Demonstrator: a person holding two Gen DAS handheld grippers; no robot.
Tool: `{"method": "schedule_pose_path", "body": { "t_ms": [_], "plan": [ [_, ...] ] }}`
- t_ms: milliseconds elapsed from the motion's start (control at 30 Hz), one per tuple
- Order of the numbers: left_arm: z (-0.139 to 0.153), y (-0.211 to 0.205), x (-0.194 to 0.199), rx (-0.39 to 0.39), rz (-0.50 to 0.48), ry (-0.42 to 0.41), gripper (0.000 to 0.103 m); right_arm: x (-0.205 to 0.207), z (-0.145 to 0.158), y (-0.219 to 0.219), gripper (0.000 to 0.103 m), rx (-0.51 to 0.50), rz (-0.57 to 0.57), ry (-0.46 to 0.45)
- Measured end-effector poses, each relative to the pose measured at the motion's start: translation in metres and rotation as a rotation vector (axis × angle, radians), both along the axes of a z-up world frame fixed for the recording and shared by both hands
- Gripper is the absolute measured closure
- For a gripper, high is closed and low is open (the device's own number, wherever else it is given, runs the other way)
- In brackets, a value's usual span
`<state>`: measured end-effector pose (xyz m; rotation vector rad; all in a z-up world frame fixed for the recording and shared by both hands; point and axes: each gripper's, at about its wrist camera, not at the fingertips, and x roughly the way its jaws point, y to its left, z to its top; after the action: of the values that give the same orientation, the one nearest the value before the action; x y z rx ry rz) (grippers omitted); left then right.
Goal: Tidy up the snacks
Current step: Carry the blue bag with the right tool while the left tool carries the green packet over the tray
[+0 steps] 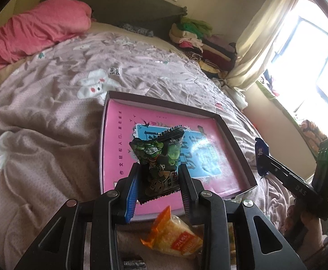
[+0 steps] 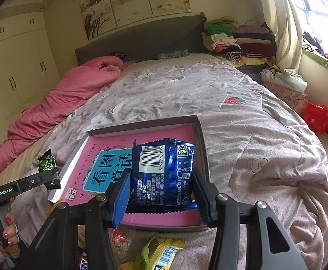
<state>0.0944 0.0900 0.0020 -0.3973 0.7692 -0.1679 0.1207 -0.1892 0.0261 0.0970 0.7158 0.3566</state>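
My left gripper [image 1: 159,171] is shut on a green snack packet [image 1: 158,157], held upright over the near end of a shallow box [image 1: 229,130] with a pink printed bottom. My right gripper [image 2: 160,177] is shut on a blue snack packet [image 2: 164,171], barcode side up, above the box [image 2: 203,148] too. From the right wrist view the left gripper [image 2: 51,175] with the green packet [image 2: 48,163] shows at the far left beside the box. In the left wrist view the right gripper [image 1: 264,159] carries the blue packet [image 1: 260,153] at the box's right side.
The box lies on a bed with a mauve patterned quilt [image 1: 51,103]. Loose snacks lie on the quilt near me: an orange-ended packet [image 1: 173,236], a yellow one [image 2: 159,254], a red-printed clear one [image 2: 121,238]. A pink duvet [image 2: 73,90] and a clothes pile [image 2: 238,38] lie farther back.
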Motion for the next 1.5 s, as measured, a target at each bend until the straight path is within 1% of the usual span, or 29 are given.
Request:
{"method": "schedule_pose_path", "body": {
  "t_ms": [100,300,733,1100,1500],
  "plan": [
    [-0.007,0.002,0.007,-0.011,-0.007,0.017,0.068,0.004,-0.003,0.001,0.051,-0.008,-0.001,0.007],
    [-0.018,0.002,0.016,-0.002,-0.02,0.048,0.068,0.012,-0.011,0.005,0.051,-0.027,-0.005,0.028],
    [-0.03,0.001,0.021,0.021,-0.036,0.088,0.068,0.027,-0.032,0.012,0.051,-0.093,-0.02,0.091],
    [-0.039,-0.001,0.023,0.031,-0.051,0.114,0.068,0.029,-0.049,0.015,0.051,-0.151,-0.028,0.137],
    [-0.041,-0.008,0.023,0.054,-0.085,0.14,0.068,0.024,-0.05,0.02,0.05,-0.221,-0.003,0.144]
  ]
}}
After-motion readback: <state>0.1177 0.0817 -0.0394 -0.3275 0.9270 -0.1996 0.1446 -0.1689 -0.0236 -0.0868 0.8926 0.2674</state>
